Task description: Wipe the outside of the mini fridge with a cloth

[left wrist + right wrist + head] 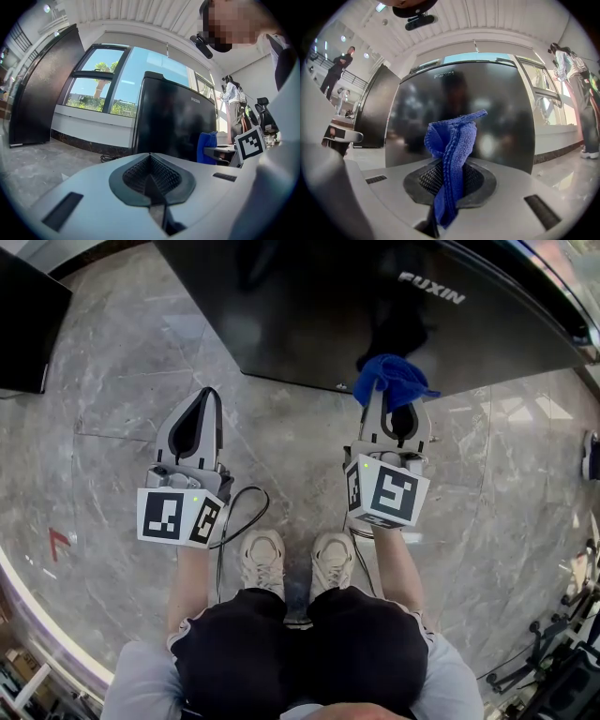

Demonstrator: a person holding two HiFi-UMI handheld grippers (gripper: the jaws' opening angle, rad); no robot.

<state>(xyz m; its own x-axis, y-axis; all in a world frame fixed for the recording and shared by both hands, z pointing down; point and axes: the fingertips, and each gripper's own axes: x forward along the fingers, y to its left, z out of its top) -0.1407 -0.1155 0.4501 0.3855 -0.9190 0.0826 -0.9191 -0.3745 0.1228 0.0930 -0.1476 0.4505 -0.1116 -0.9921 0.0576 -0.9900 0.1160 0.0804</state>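
**Blue cloth pinched in the right claw, facing the fridge**

The right gripper (449,185) is clenched on a blue cloth (452,140), which bunches up above the jaw tips and trails down between the pads. The black mini fridge (497,108) stands straight ahead of that claw, close to the cloth; contact cannot be judged. The left gripper (151,178), jaws pressed together on nothing, is level beside it.

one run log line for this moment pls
right gripper: shut on blue cloth | left gripper: shut, empty | mini fridge: directly ahead, on floor
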